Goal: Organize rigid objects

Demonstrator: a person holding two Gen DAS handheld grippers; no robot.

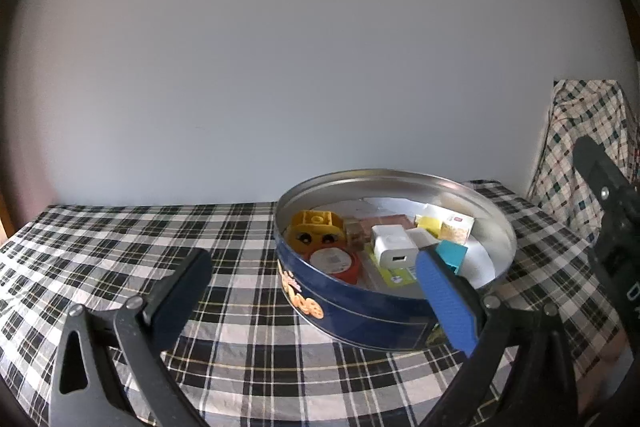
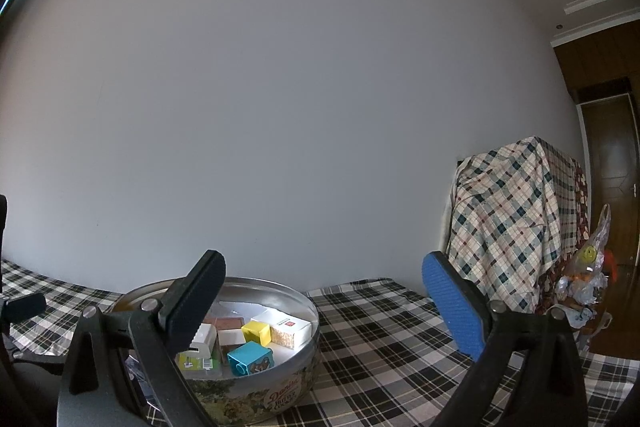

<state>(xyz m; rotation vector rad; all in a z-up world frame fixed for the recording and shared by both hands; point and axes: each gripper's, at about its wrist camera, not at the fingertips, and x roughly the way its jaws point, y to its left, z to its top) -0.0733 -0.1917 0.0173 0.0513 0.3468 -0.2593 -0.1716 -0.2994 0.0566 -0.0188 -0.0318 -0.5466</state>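
A round blue cookie tin (image 1: 360, 311) stands on the checked tablecloth (image 1: 120, 239). It holds a yellow toy block (image 1: 314, 229), a red-rimmed round case (image 1: 334, 261), a white charger (image 1: 394, 251), a teal block (image 1: 452, 254) and small boxes. My left gripper (image 1: 312, 291) is open, its blue pad (image 1: 444, 299) in front of the tin's near wall. In the right wrist view the same tin (image 2: 256, 391) sits low left, showing the teal block (image 2: 250, 357) and a yellow cube (image 2: 256, 331). My right gripper (image 2: 320, 307) hangs open and holds nothing.
A plain white wall backs the table. A chair or stand draped in checked cloth (image 2: 508, 223) stands to the right, with a plastic bag (image 2: 588, 275) beside it. The other gripper's black body (image 1: 612, 227) shows at the right edge of the left wrist view.
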